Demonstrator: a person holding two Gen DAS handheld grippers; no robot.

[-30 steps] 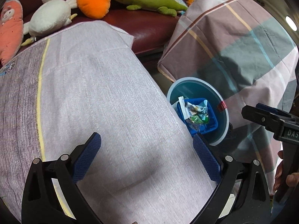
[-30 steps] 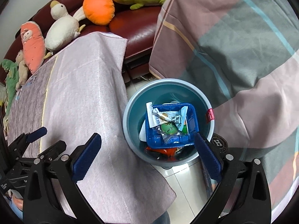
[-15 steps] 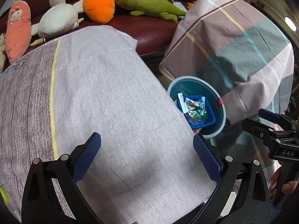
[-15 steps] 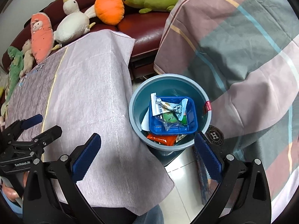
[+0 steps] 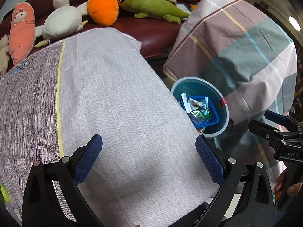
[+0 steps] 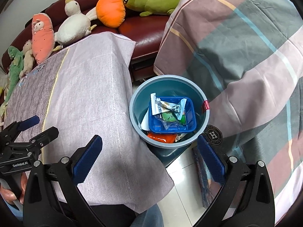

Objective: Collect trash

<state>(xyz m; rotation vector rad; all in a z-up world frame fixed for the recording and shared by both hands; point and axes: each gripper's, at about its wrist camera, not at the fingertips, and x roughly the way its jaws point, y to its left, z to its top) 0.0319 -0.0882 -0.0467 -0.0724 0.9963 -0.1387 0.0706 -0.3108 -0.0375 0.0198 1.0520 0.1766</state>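
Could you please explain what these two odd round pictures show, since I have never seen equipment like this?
A person holds a two-finger gripper in each hand, and each carries a wide-angle camera looking along its blue-padded fingers. One picture comes from the left gripper, the other from the right gripper. Both are open and hold nothing. Ahead is a table under a lilac cloth. Beside it on the floor stands a blue bin holding a blue tray with snack wrappers on it. Plush toys sit on the sofa behind.
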